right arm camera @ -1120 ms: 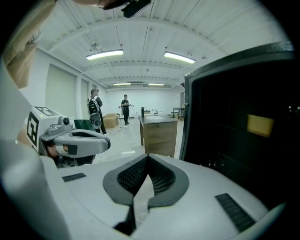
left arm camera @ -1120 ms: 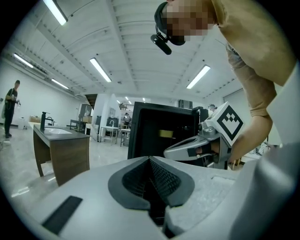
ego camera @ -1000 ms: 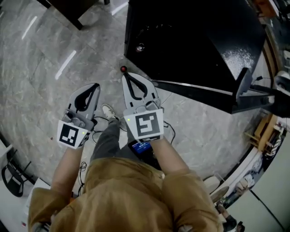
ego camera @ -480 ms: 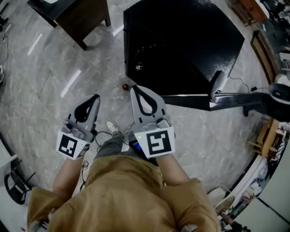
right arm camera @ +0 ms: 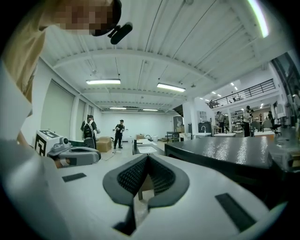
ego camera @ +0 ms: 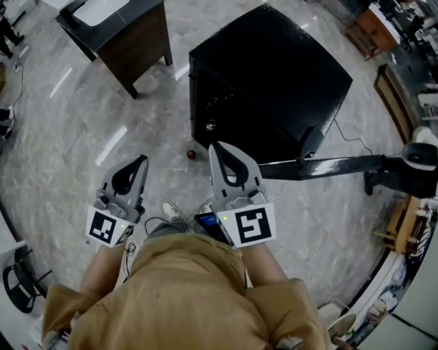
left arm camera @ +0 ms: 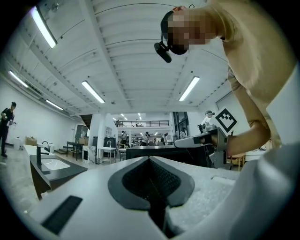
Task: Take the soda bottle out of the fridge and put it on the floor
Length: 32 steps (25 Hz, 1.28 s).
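Standing over a grey marble floor, a person in a mustard-coloured shirt holds two white plastic claws with dark grey ribbed pads out level, one in each hand. The left claw has its pads pressed together with nothing between them, and the right claw is likewise pressed together and empty. Each carries one white cube with black square markers, two in all: the left cube and the right cube. There is one fridge, a squat glossy black box, on the floor ahead of the claws; its front looks closed, so what it holds cannot be told. One soda bottle is on the floor just in front of the fridge's lower front edge, seen in the head view between the two claw tips and touched by neither. From above only its round red cap and a dark rim show. One dark wooden bench stands at the upper left, well apart from the fridge, with one white sink basin set in its top. One long black bar on a stand reaches in from the right beside the fridge. In the right gripper view two people stand far off in the hall.
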Available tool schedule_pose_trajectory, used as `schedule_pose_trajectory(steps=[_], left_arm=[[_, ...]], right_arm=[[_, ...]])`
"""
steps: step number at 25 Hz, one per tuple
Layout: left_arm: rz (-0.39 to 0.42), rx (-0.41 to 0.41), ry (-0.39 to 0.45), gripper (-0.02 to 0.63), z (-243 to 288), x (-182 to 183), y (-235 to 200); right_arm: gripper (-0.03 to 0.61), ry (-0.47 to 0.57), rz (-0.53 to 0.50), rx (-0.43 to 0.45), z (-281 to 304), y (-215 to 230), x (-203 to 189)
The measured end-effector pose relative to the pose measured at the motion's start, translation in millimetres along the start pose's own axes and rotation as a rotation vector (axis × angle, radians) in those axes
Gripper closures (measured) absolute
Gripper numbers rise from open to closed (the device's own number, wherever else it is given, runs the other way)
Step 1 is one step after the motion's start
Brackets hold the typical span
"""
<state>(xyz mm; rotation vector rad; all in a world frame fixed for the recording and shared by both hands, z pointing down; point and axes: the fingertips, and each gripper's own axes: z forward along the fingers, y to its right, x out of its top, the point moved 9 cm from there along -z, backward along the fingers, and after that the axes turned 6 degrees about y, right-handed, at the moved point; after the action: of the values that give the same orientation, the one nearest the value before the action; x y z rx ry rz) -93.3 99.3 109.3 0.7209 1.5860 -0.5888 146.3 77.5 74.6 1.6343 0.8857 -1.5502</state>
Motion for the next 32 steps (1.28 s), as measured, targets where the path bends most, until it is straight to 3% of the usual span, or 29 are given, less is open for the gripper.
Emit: schedule_pose_trajectory(steps=[10, 24, 32], left_arm=[[0.049, 0.012, 0.018, 0.618, -0.5, 24.4, 0.2], [0.1, 0.061, 0.156, 0.618, -8.4, 80.9, -1.1], [0.105, 0.069, 0.164, 0.618, -4.1, 91.2, -15.3]], right_arm=[[0.577, 0.09, -0.009, -0.001, -17.2, 10.1, 36.2], [0.578, 0.099, -0.074, -0.086, -51.4, 25.2, 61.7], [0.578, 0.132, -0.097, -0.1, -36.4, 29.9, 82.1]])
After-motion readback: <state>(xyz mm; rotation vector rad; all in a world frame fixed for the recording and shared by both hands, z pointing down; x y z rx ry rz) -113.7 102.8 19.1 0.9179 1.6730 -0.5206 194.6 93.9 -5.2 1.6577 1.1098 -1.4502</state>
